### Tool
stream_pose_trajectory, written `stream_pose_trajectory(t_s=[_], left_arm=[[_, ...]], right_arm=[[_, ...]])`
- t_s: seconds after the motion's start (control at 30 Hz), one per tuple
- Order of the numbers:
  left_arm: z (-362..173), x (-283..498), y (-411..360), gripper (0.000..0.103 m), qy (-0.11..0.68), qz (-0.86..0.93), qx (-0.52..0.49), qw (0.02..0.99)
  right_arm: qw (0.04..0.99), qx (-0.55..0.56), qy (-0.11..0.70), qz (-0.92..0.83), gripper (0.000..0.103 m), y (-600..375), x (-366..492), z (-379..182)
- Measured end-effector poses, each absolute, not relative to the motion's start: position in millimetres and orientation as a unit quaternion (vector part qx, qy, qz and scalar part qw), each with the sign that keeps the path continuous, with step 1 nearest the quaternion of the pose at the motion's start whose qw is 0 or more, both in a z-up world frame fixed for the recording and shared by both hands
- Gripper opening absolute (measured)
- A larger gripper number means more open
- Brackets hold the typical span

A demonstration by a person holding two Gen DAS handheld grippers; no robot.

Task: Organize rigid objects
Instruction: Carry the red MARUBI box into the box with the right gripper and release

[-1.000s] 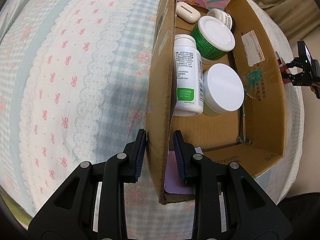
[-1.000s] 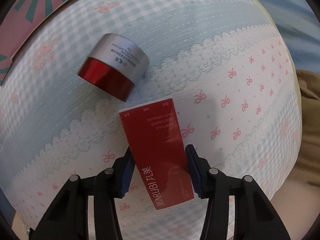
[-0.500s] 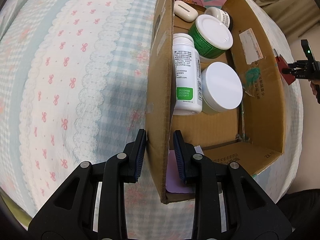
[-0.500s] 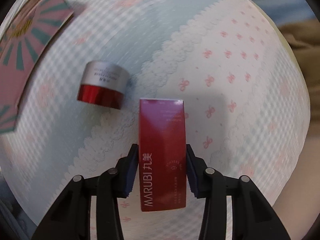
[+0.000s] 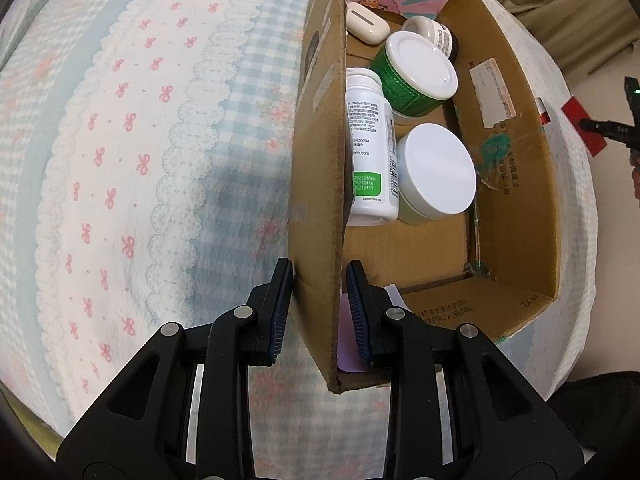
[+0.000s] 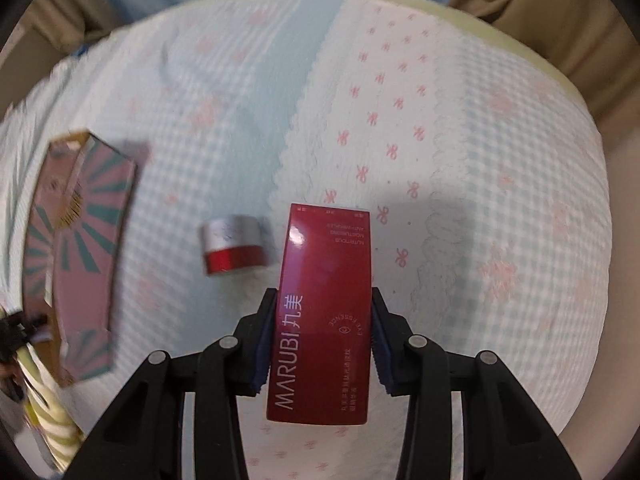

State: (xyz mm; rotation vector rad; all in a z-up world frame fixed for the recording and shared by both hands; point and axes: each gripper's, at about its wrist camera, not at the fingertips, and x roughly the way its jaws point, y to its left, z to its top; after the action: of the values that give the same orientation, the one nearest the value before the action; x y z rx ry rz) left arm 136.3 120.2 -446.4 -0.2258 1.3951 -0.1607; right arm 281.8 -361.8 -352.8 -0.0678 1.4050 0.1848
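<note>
A red carton (image 6: pixel 324 320) printed "MARUBI" is clamped between the fingers of the right gripper (image 6: pixel 320 336), held above a bedspread (image 6: pixel 440 160) patterned with pink bows and blue checks. To its left, a small red jar with a silver lid (image 6: pixel 234 250) lies on its side on the bedspread. Farther left sits a cardboard box (image 5: pixel 516 208). The left gripper (image 5: pixel 318 312) grips the box's near wall, one finger outside and one inside. Inside the box are a white bottle with a green label (image 5: pixel 370 148) lying down, a green jar with a white lid (image 5: pixel 416 74), a white-lidded tub (image 5: pixel 436 170), a small white case (image 5: pixel 366 26) and another small jar (image 5: pixel 430 34).
</note>
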Motion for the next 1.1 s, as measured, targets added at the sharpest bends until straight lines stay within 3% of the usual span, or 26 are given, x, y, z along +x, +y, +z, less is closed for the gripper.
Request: stream_pose_trajectory(t_s=[0.37, 0.53, 0.8, 1.1], left_arm=[[-443.8, 140.7, 124.5, 0.025, 0.647, -0.109, -0.096, 0.749], [-444.2, 146.7, 131.5, 0.025, 0.651, -0.135, -0.097, 0.741], [-445.2, 152.2, 136.9, 0.025, 0.651, -0.162, -0.087, 0.737], [-446.7, 154.4, 138.7, 0.025, 0.65, -0.168, -0.086, 0.736]], right_arm=[[0.833, 0.102, 0.543, 0.036, 0.039, -296.5, 227.4, -254.9], [0.841, 0.168, 0.513, 0.047, 0.039, -243.3, 208.6, -235.5], [0.828, 0.207, 0.517, 0.074, 0.039, -142.7, 197.2, -263.1], [0.817, 0.148, 0.555, 0.056, 0.039, -59.4, 170.2, -323.7]])
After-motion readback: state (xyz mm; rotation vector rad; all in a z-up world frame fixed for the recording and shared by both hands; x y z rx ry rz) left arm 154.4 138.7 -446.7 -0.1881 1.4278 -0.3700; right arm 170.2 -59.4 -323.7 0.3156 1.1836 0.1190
